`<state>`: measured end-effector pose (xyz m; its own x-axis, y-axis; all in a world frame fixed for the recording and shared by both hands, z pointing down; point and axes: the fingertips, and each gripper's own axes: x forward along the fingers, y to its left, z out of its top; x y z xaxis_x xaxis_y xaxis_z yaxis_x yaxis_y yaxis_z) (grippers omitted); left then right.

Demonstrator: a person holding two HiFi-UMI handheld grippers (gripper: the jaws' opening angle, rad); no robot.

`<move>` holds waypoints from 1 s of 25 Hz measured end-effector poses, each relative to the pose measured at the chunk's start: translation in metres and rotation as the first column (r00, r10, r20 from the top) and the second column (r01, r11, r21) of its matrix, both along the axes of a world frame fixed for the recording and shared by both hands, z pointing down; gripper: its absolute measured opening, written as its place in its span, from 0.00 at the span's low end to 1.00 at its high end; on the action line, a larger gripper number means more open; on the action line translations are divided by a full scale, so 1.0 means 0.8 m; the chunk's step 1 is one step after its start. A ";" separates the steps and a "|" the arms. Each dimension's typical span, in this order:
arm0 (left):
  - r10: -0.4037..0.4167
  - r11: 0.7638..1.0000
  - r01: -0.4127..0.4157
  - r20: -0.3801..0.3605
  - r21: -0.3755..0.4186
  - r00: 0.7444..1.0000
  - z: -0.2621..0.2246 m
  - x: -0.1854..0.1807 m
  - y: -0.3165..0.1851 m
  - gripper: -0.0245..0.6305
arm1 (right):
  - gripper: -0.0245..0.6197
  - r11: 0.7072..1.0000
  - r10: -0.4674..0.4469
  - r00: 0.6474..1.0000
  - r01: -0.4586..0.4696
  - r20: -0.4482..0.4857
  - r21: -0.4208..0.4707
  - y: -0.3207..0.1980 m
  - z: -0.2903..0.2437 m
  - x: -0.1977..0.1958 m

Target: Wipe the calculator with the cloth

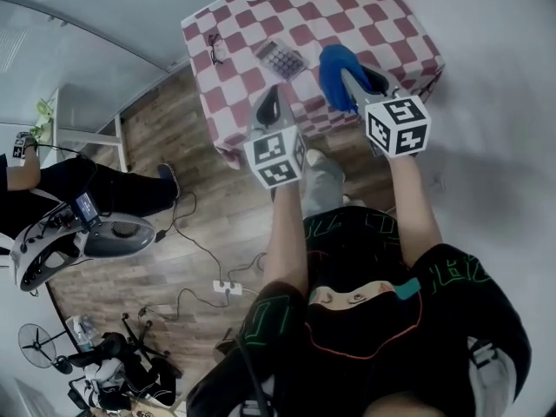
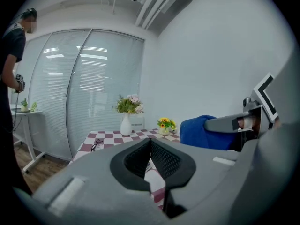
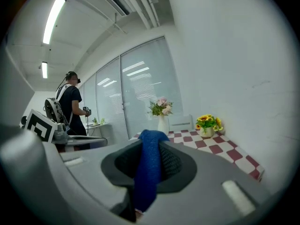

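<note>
We hold both grippers up in front of the bench (image 1: 382, 20). It has a red and white checked cover and sits at the top of the head view. Our left gripper (image 1: 273, 94) is closed and has nothing in it. In its own view the two dark pads (image 2: 165, 159) meet in a thin line. Our right gripper (image 1: 352, 75) is closed on the blue cloth (image 1: 333, 69). In the right gripper view the cloth runs up between the jaws and pokes out over the top.

The calculator (image 1: 281, 58) lies flat on the bench near the front edge. In the head view it is just above the tip of the left gripper and just left of the cloth. Neither gripper touches it. We cannot tell if the cloth touches the bench.

Glasses (image 1: 215, 45) lie at the left side of the bench. A white vase (image 2: 125, 124) with flowers and a small pot of yellow flowers (image 2: 164, 125) stand at the far end. A person in black (image 3: 72, 104) stands at the left of the right gripper view.
</note>
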<state>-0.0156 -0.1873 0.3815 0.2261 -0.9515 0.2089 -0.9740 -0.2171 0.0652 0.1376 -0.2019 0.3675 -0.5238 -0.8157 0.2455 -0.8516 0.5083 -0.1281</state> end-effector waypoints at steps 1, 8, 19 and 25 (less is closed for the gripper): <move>-0.001 1.000 0.001 -0.006 -0.015 1.000 0.007 0.002 -0.008 0.05 | 0.16 1.000 -0.003 1.000 0.003 -0.004 -0.008 -0.008 0.005 -0.001; -0.020 0.994 0.016 -0.037 -0.107 0.999 0.050 0.010 -0.069 0.05 | 0.16 0.997 -0.063 0.998 0.062 -0.027 -0.055 -0.082 0.030 -0.024; -0.141 0.973 0.123 -0.081 -0.197 0.987 0.109 -0.066 -0.154 0.05 | 0.16 0.980 -0.177 0.978 0.165 -0.107 -0.116 -0.196 0.078 -0.107; -0.203 0.960 0.163 -0.166 -0.226 0.965 0.136 -0.081 -0.185 0.05 | 0.16 0.971 -0.221 0.955 0.197 -0.198 -0.135 -0.248 0.101 -0.122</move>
<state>-0.0804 -0.3351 0.4905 0.1059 -0.9197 0.3781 -0.9619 0.0017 0.2735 0.0402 -0.4006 0.4484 -0.6065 -0.6543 0.4517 -0.7415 0.6705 -0.0243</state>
